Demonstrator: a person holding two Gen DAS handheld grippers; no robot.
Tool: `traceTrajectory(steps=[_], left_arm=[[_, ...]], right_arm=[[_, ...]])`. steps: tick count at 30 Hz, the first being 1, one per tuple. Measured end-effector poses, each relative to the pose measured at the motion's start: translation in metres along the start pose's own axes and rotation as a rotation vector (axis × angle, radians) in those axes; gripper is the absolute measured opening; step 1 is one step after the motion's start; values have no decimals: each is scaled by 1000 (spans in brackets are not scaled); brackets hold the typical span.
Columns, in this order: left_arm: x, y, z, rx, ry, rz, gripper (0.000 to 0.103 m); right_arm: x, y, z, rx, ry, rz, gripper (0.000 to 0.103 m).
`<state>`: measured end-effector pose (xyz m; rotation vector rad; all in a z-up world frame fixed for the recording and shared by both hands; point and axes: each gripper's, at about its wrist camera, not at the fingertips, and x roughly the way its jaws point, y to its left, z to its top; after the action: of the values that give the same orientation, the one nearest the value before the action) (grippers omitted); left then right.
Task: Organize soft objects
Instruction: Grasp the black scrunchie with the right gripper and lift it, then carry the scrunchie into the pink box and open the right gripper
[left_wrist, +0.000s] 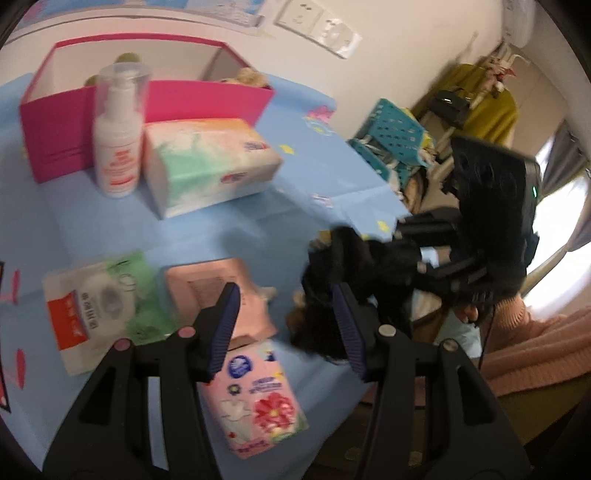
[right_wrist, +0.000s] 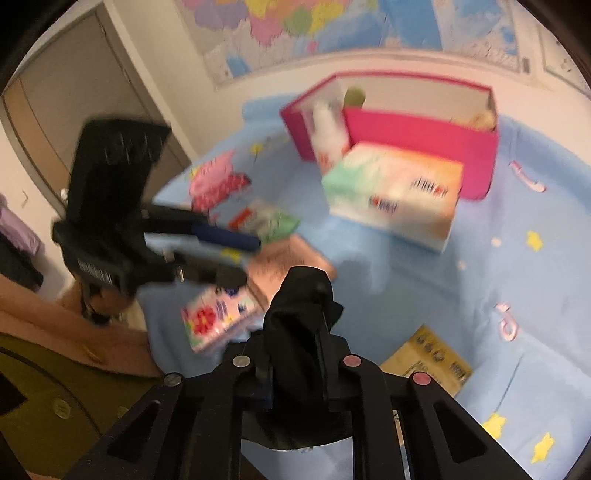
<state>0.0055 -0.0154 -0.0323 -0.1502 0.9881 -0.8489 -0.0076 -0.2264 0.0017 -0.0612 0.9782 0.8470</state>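
Note:
My right gripper is shut on a black soft bundle, held just above the blue tablecloth. In the left wrist view that bundle hangs at the table's right edge, with the right gripper reaching in from the right. My left gripper is open with nothing gripped, over a pink packet and a floral tissue pack. The pink box stands at the back, with a beige plush and a green one inside.
In front of the box stand a white pump bottle and a large tissue pack. A green wipes pack lies at the left. A yellow packet lies near the right gripper. A teal basket sits beyond the table's edge.

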Motion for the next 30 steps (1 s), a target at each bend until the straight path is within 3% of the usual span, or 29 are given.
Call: traceTrajectory(steps=[4,8,16,21,23,25,27,30], left_arm=[[-1,-8,4,30,-15,-90,68],[9,-7,15,23,8,-154,68],[18,1,54,-2,3,-185,68],[5,4,98,0,-84,-120,68],[4,5,116,1,-109,-58,64],[4,10,131,-13,-116,-39,53],[7,19,150,-37,-123,-6,49],[15,31,173,-51,-125,67,47]], right_arm=[[-19,-2,17,15,-88,3,15],[-34,-4,37,3,-160,-3,15],[-33,-12,83,-44,-240,-10,15],[-31,-27,118,-61,-298,-24,15],[-30,-35,135,-50,-319,-30,15],[-28,-44,148,-48,-335,-33,15],[-24,-53,163,-45,-344,-33,15],[-15,-69,185,-38,-349,-43,15]])
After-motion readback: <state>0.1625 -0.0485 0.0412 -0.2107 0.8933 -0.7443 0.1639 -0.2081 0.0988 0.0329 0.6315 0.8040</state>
